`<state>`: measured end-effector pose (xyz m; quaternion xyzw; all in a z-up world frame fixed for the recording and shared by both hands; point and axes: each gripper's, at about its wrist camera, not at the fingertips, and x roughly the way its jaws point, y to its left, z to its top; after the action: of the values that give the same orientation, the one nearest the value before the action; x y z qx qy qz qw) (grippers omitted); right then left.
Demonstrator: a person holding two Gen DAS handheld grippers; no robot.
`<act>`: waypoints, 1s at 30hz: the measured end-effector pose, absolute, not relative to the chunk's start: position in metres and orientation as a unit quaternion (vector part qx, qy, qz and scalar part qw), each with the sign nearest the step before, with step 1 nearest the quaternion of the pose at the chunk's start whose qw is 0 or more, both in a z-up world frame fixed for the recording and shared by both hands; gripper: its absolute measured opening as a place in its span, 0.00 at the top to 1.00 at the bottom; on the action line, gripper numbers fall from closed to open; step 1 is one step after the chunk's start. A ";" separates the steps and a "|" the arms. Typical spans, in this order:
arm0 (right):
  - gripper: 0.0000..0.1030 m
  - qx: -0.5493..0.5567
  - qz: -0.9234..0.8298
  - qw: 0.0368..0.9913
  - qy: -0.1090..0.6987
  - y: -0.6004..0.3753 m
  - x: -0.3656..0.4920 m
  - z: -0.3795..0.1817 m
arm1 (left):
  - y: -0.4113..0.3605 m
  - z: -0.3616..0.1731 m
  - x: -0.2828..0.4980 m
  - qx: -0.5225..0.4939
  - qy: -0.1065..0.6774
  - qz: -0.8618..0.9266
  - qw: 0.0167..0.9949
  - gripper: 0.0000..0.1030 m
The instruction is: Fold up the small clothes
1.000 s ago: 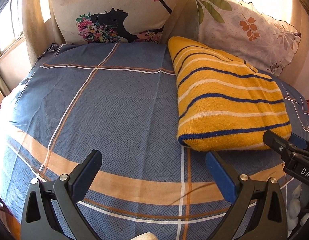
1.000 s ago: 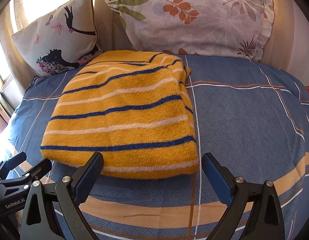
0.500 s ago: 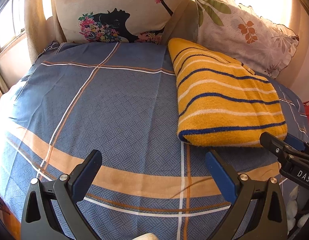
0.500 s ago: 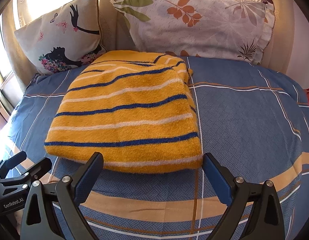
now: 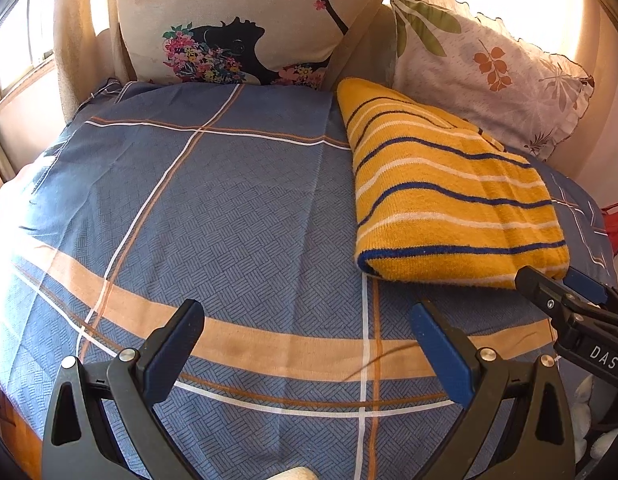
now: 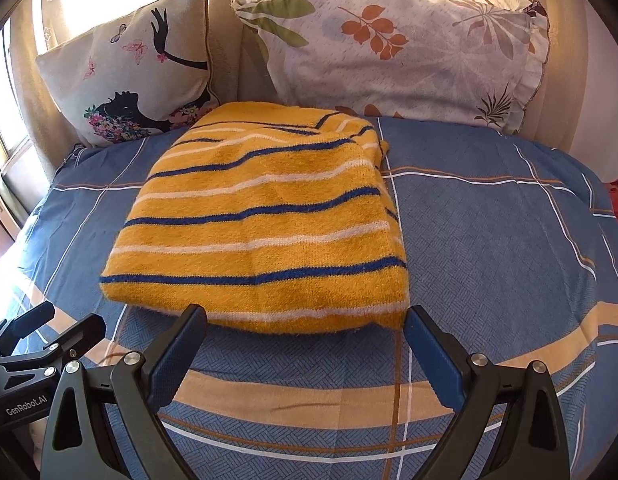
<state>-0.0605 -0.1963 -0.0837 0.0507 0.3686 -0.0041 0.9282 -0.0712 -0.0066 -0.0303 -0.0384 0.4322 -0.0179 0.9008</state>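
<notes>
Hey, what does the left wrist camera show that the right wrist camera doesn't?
Only the left wrist view shows the open left gripper head-on over bare bedspread, with the sweater's left edge.

Only the right wrist view shows the open right gripper just short of the sweater's near edge, and the whole leaf pillow.

Both show the folded sweater, both pillows, and the silhouette pillow.

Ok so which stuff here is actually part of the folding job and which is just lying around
Part of the job:
yellow striped sweater, folded on the bedsheet
left claw, open
right claw, open

Just lying about:
silhouette cushion
leaf-print pillow
</notes>
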 end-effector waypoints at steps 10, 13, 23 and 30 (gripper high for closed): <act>0.02 0.040 0.005 0.930 0.365 -0.182 -0.073 -0.081 | -0.003 -0.029 -0.077 -0.043 0.432 -0.022 0.901 0.00; 0.02 0.037 0.005 0.931 0.363 -0.179 -0.074 -0.080 | -0.001 -0.029 -0.078 -0.047 0.433 -0.022 0.900 0.00; 0.02 0.034 0.007 0.933 0.359 -0.175 -0.078 -0.078 | 0.006 -0.030 -0.082 -0.057 0.435 -0.023 0.898 0.00; 0.02 0.031 0.011 0.934 0.356 -0.169 -0.082 -0.077 | 0.007 -0.027 -0.087 -0.058 0.437 -0.028 0.897 0.00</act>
<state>-0.0820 -0.1686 -0.0773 0.0307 0.3562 0.0106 0.9339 -0.0869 0.0073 -0.0274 -0.0585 0.4374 -0.0276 0.8969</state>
